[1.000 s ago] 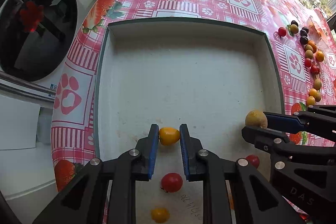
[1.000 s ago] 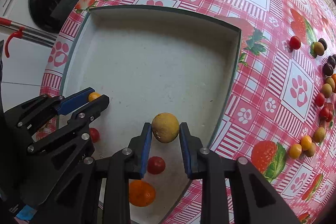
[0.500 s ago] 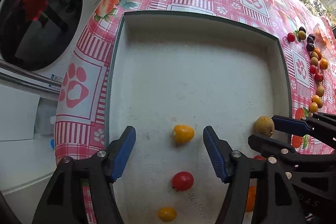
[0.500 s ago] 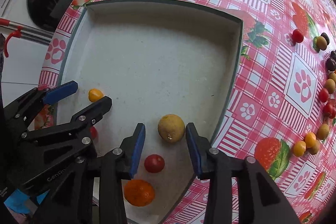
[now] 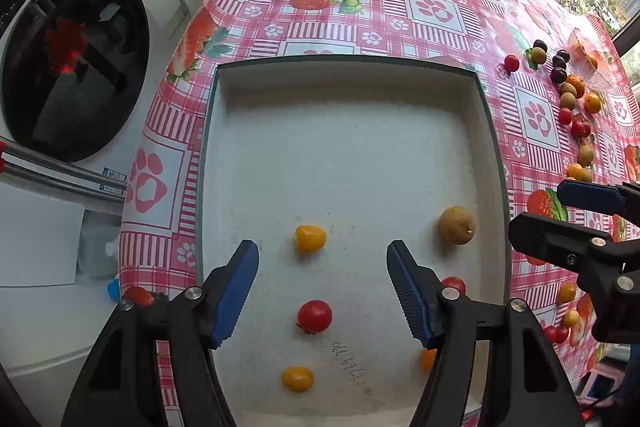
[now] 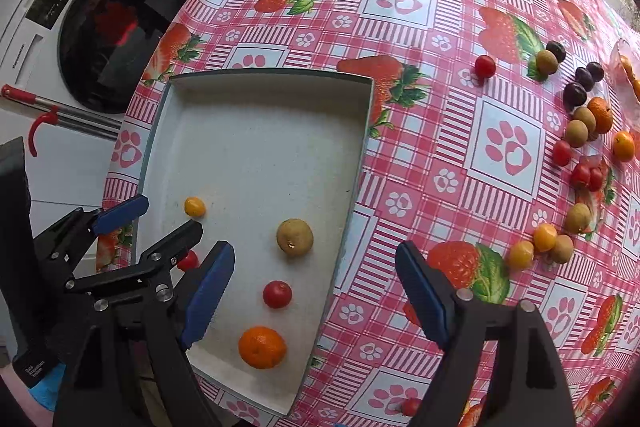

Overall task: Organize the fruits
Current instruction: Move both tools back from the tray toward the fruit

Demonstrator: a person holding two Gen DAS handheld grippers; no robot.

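Note:
A white tray (image 5: 490, 131) lies on the strawberry tablecloth; it also shows in the right wrist view (image 6: 360, 155). In it lie a yellow tomato (image 5: 310, 238), a tan longan (image 5: 457, 225), a red tomato (image 5: 314, 315) and another yellow tomato (image 5: 297, 379). The right wrist view shows the longan (image 6: 295, 237), a red tomato (image 6: 277, 294) and an orange (image 6: 262, 347). My left gripper (image 5: 322, 291) is open and empty above the tray's near end. My right gripper (image 6: 312, 295) is open and empty over the tray's right rim.
Several loose fruits (image 6: 576, 131) lie in a line on the cloth right of the tray: red tomatoes, longans, dark plums, oranges. A washing machine (image 5: 68, 63) stands left of the table edge. A clear bag (image 5: 588, 63) lies at the far right.
Both grippers opened and let go: the yellow tomato and the longan now lie in the tray. Both grippers have pulled back and up, the right one shifting right.

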